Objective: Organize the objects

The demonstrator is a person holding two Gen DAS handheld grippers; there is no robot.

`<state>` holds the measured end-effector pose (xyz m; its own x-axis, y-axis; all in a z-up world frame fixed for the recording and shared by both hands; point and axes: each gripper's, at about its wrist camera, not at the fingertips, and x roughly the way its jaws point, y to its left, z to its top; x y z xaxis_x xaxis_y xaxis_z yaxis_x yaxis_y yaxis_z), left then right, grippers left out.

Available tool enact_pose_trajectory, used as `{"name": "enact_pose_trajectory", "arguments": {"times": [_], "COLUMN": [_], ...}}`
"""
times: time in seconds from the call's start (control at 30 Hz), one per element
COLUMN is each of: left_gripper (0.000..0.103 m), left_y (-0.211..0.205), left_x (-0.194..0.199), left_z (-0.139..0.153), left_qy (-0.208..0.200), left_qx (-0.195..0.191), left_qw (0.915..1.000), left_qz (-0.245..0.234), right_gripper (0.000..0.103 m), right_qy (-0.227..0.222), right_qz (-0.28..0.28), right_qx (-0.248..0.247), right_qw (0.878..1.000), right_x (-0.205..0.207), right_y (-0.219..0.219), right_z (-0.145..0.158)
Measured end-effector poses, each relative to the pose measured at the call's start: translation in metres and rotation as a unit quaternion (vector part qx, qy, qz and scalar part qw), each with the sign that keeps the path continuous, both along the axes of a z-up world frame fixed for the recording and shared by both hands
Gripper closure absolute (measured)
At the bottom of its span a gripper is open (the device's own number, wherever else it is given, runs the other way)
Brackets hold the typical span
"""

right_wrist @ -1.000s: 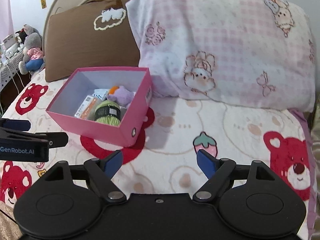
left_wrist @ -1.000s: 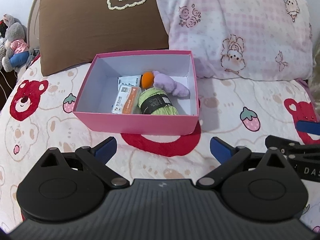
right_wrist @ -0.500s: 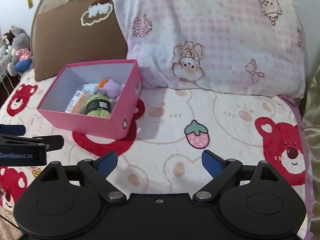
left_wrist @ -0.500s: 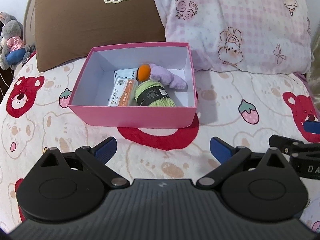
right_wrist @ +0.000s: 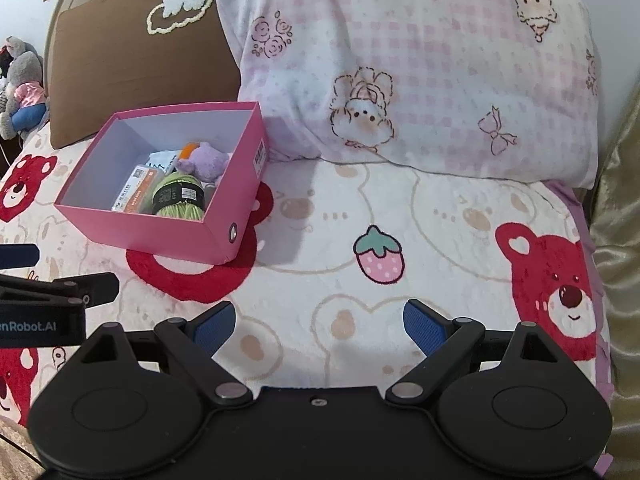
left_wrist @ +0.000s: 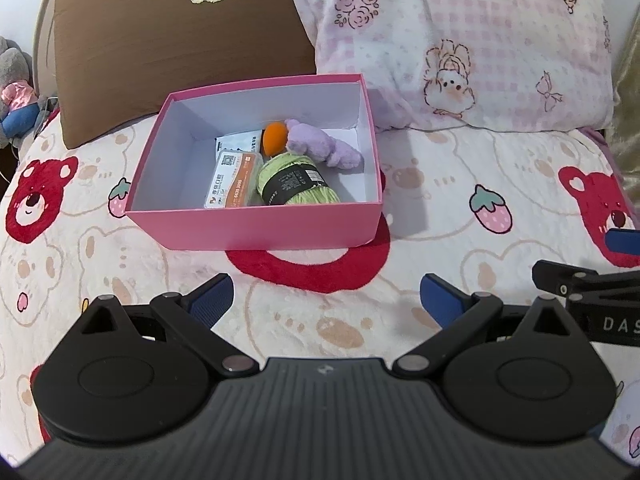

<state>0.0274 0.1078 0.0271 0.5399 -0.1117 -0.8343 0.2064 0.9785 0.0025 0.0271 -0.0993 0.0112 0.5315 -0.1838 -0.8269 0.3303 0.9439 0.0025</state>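
A pink box point(left_wrist: 256, 228) sits open on the bedspread in front of the pillows. It holds a green yarn skein point(left_wrist: 294, 182), a purple plush point(left_wrist: 320, 146), an orange ball point(left_wrist: 274, 138) and an orange-and-white packet point(left_wrist: 232, 180). My left gripper point(left_wrist: 326, 298) hovers open over the blanket just short of the box's front wall, with nothing between its fingers. My right gripper point(right_wrist: 319, 324) is open and empty too. It is over the blanket, right of the box point(right_wrist: 152, 232), with the yarn point(right_wrist: 178, 196) and plush point(right_wrist: 208, 158) in view.
A brown pillow point(left_wrist: 172, 40) and a pink checked pillow point(left_wrist: 460, 40) stand behind the box. Stuffed toys point(right_wrist: 22, 84) sit beyond the bed's left edge. Gold fabric point(right_wrist: 620, 240) borders the right side. The bear-and-strawberry blanket point(right_wrist: 380, 256) is bare right of the box.
The right gripper's fingers stand wider apart than a second ago. Both views have shifted slightly. The box and its contents lie as before.
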Motion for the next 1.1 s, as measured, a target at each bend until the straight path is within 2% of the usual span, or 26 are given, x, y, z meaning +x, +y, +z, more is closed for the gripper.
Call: {"name": "enact_pose_trajectory", "arguments": {"times": [0.77,1.1], "left_gripper": [0.002,0.002], "left_y": [-0.001,0.001], "left_x": [-0.003,-0.001], "left_z": [0.000,-0.002], "left_qy": [0.007,0.024], "left_qx": [0.035,0.018], "left_qw": [0.9994,0.9995], "left_qz": [0.005,0.005], "right_gripper": [0.010,0.010], "right_qy": [0.004,0.010], "right_qz": [-0.046,-0.049], "right_qx": [0.000,0.004], "right_qw": [0.999,0.999], "right_x": [-0.009,-0.010], "right_y": [-0.028,-0.031], "right_z": [0.001,-0.001]}}
